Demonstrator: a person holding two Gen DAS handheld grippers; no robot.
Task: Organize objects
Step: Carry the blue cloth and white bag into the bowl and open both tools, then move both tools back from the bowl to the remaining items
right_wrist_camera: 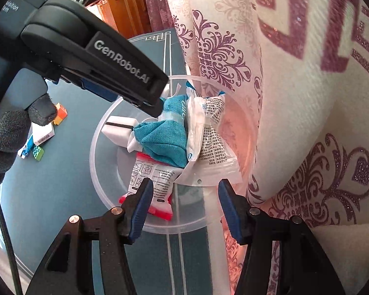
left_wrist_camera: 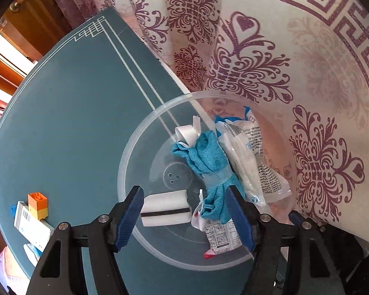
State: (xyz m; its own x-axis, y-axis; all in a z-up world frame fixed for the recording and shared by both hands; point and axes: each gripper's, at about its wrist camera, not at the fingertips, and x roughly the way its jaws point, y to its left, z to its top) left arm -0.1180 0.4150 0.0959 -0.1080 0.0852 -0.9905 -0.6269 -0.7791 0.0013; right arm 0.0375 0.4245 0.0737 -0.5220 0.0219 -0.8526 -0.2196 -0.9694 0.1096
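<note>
Both my tongs are over the clear plastic bowl (left_wrist_camera: 135, 147) on the teal table (left_wrist_camera: 73, 110), right up against the patterned curtain (left_wrist_camera: 295, 61). My left gripper (left_wrist_camera: 184, 218) is spread wide with nothing between its jaws, hanging just above the bowl with the white sponge with the black stripe (left_wrist_camera: 164, 209) sitting below it, between the two fingers. My right gripper (right_wrist_camera: 183, 211) is wide too and holds nothing, hovering at the near rim. Inside the bowl there's the teal cloth bundle (left_wrist_camera: 206, 162) in the middle, a clear printed packet (left_wrist_camera: 258, 162) touching it on the curtain side, and a red-edged sachet (right_wrist_camera: 152, 184) partly under the cloth. Still out on the table: an orange and yellow block (left_wrist_camera: 38, 205) beside a white barcode box (left_wrist_camera: 32, 228).
</note>
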